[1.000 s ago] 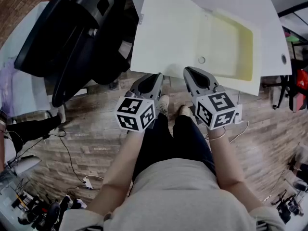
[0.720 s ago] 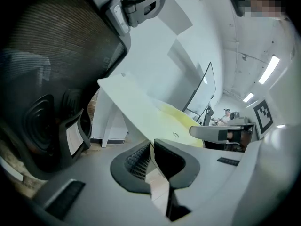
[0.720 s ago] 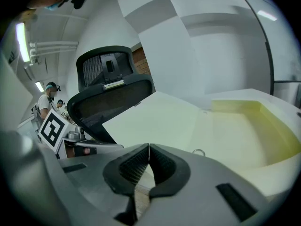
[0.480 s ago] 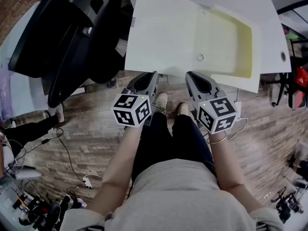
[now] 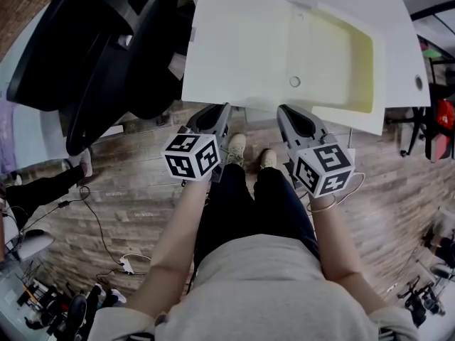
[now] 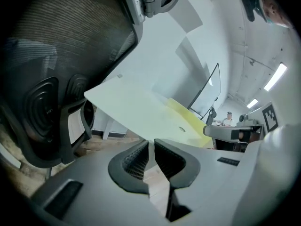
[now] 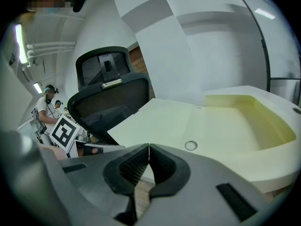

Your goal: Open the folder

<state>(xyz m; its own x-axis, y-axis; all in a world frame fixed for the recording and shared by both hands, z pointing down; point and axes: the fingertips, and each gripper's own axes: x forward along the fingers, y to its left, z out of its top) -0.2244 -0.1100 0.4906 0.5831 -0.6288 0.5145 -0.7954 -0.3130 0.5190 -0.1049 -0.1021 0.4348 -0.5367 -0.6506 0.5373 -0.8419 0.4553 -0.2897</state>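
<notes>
The opening of the folder [image 5: 249,55] is not in hand at this moment, since neither gripper touches it. The left gripper [image 6: 151,145] has its jaws drawn together to a thin slit with nothing in them, and the right gripper [image 7: 148,149] has its jaws closed on each other, also empty. In the head view both hang side by side just short of the folder's near edge, above the person's shoes [image 5: 238,148] and the wood-patterned floor [image 5: 128,204]. The folder lies flat on the white surface [image 5: 398,20], with an office chair [image 5: 106,48] just beside it on the left. Its near left corner juts out past the surface's edge over the floor. It shows as 2 parts: a wide, flat, cream panel on the left and a yellower part on the right, which looks sunken like a shallow tray inside a pale rim. A small round ring [image 5: 295,82], probably a snap, sits near the near edge, close to where the 2 parts meet. I cannot tell whether the cream panel is a cover already swung out flat or a flap fastened at that ring. If it is fastened, I judge that all the work is left: 1 gripper would have to open, take the edge by the ring and lift it, while the other steadies the overhanging sheet. The material looks thin, smooth and bendable, so it is likely to slide or flex under a pull.
</notes>
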